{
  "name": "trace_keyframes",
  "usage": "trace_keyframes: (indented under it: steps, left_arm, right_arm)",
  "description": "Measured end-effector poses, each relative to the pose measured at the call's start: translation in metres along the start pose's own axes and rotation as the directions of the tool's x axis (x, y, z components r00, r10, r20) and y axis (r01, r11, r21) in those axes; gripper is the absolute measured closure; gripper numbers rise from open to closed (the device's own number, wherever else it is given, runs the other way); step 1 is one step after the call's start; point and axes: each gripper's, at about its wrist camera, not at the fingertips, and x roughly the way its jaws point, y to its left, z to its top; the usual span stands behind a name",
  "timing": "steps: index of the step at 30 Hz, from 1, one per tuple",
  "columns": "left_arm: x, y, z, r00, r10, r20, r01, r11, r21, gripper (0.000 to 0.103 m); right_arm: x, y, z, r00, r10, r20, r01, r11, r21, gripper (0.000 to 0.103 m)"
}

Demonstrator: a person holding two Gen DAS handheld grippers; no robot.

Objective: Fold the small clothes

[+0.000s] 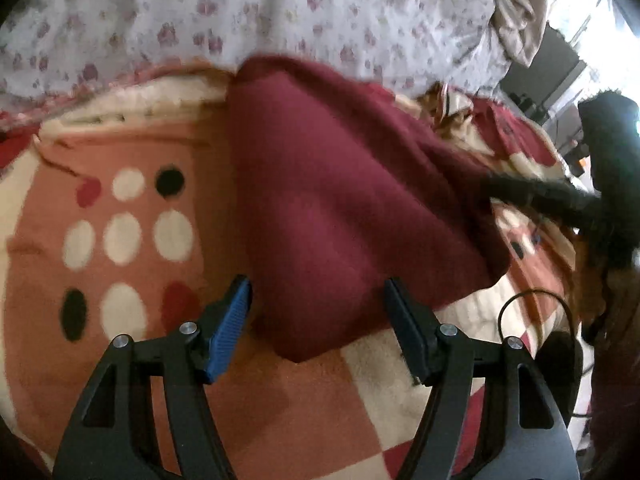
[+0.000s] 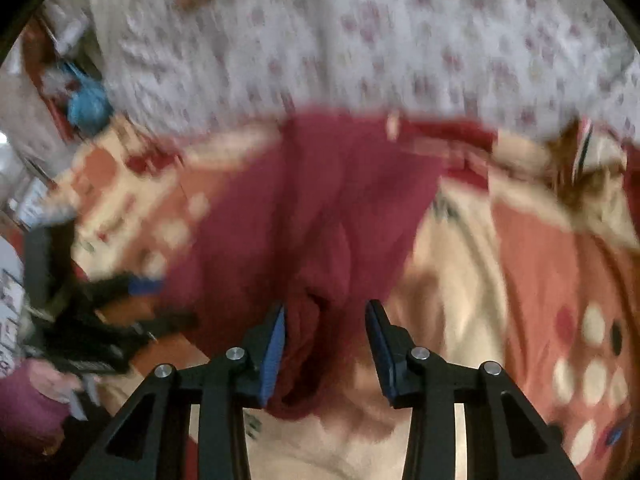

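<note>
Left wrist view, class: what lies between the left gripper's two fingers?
A corner of the maroon garment lies between the open left gripper fingers, apart from both pads, resting on the patterned blanket. The left wrist view shows it.

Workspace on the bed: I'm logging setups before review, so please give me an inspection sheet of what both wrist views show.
Surface: patterned blanket in orange, cream and red, spread over a bed.
Job's things: maroon garment lying on the blanket, partly folded, with a corner toward the camera.
Clutter: tan cloth bunched at the far edge.
Grippers: left tool open, garment corner between its fingers, no pad pressing; right tool open over a bunched garment edge.
Cables: thin black loop near the blanket's right edge.
Surroundings: floral sheet beyond the blanket; room edges blurred.
</note>
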Motion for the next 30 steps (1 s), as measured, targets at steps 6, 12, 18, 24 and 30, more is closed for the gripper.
trace_keyframes:
  steps: [6, 12, 18, 24, 30]
  left_arm:
    - [-0.013, 0.004, 0.027, 0.997, 0.008, 0.074, -0.007, 1.0, -0.009, 0.034]
    - [0.023, 0.008, 0.024, 1.0, 0.0, -0.018, -0.001, 1.0, -0.028, 0.034]
    - [0.036, 0.017, 0.014, 0.997, -0.059, -0.046, 0.056, 0.997, -0.05, 0.034]
    - [0.033, 0.02, 0.016, 0.997, -0.058, -0.054, 0.055, 0.996, -0.065, 0.033]
    - [0.013, 0.024, 0.026, 1.0, -0.005, 0.008, 0.005, 0.998, -0.068, 0.033]
  right_arm:
    - [0.018, -0.013, 0.076, 0.981, -0.116, 0.154, 0.11, 0.993, 0.047, 0.022]
    - [0.115, -0.026, 0.138, 0.999, -0.044, -0.008, 0.044, 0.999, -0.011, 0.022]
    - [0.125, -0.034, 0.129, 0.995, -0.094, -0.043, 0.091, 0.993, -0.079, 0.093]
    - [0.122, -0.06, 0.11, 0.994, -0.105, 0.017, 0.104, 0.992, 0.075, 0.093]
    - [0.043, -0.019, 0.078, 0.995, -0.077, 0.058, 0.078, 0.997, -0.013, 0.084]
